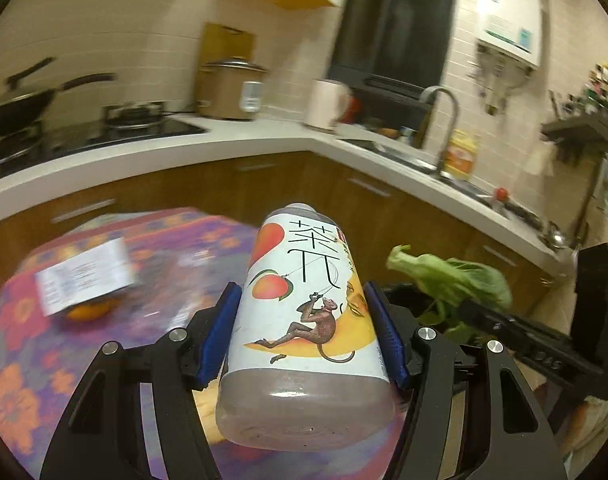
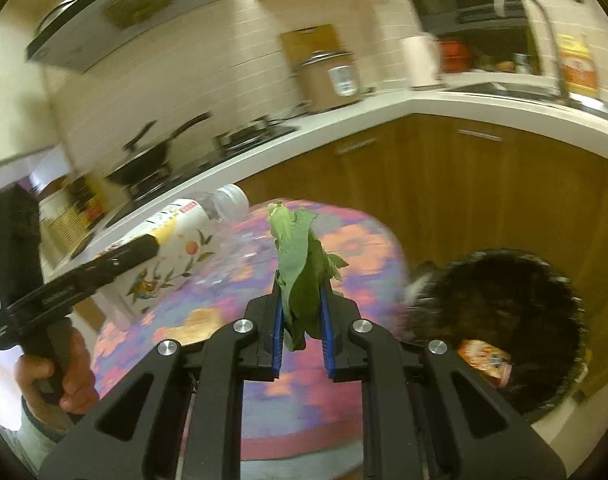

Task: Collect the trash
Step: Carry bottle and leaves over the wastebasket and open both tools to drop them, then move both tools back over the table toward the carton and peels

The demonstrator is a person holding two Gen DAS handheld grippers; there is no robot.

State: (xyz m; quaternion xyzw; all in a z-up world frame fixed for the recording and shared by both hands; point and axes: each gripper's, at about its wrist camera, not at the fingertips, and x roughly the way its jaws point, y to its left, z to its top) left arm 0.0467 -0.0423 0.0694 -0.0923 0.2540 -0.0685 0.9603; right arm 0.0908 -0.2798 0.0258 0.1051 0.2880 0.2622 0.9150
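Note:
My left gripper (image 1: 304, 312) is shut on an empty plastic tea bottle (image 1: 308, 308) with a white and peach label, held above the flowered tablecloth (image 1: 27, 344). The bottle also shows in the right wrist view (image 2: 183, 232). My right gripper (image 2: 301, 312) is shut on a wilted green vegetable leaf (image 2: 301, 276), held above the table edge. The leaf shows in the left wrist view (image 1: 452, 280) as well. A black-lined trash bin (image 2: 500, 320) stands on the floor right of the table, with an orange wrapper (image 2: 484, 360) inside.
A white paper slip (image 1: 83, 276) lies over an orange fruit (image 1: 87, 312) on the table's left side. Kitchen counter (image 1: 231, 140) with stove, wok, rice cooker (image 1: 231, 88), kettle and sink runs behind. Brown cabinets stand below it.

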